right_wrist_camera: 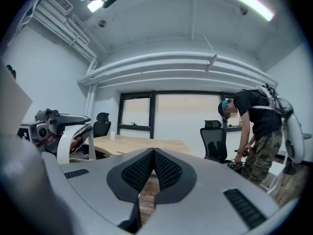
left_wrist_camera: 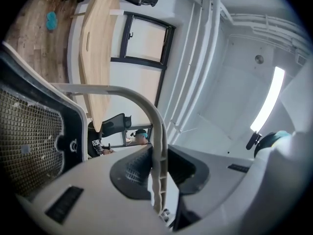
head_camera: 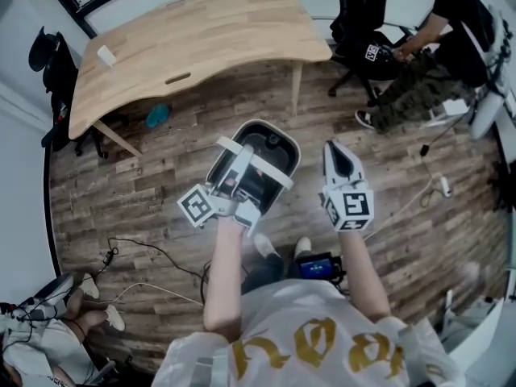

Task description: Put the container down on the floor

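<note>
Container [head_camera: 270,147] over open floor [head_camera: 145,192]
My left tool [head_camera: 240,176] grips its handle [left_wrist_camera: 157,141]; my right tool [head_camera: 342,161], closed on nothing, hangs just right; counter [head_camera: 201,39] edge far.

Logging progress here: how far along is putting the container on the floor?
Done: the left gripper is clamped on the container's handle. In hand: the container hangs tilted over the wooden floor, apparently not set down. Left: lower it and release. The right gripper is shut, empty.
</note>
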Available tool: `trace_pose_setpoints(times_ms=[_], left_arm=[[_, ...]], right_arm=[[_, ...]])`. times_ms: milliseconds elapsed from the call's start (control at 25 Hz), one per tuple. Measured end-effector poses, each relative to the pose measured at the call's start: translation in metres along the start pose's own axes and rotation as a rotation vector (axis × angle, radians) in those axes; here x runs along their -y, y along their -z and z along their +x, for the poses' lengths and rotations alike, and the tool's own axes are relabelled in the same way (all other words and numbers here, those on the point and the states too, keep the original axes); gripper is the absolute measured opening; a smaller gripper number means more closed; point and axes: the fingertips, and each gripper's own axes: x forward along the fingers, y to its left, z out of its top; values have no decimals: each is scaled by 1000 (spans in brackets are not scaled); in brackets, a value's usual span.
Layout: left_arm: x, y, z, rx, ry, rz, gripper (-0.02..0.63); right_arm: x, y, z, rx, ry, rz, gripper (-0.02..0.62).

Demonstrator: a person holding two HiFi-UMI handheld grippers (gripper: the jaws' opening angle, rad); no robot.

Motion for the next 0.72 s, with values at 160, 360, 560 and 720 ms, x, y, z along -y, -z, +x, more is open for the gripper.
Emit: trace_pose_setpoints(times_ms=[160,360,560,720], left_arm=[[-14,2,2,-10,-9,-28,75],[-27,9,11,-9,-21,-56,75],[-39,16,16,-22,-36,-58,75],[-53,21,18,-30,-46,-64,72]], right_arm=[[4,11,-1,-22,17,10,-2],[19,28,-1,-51,28,32,-2],[32,33,0,-52,38,45,-2],[40,46,0,-65,45,56,-2]])
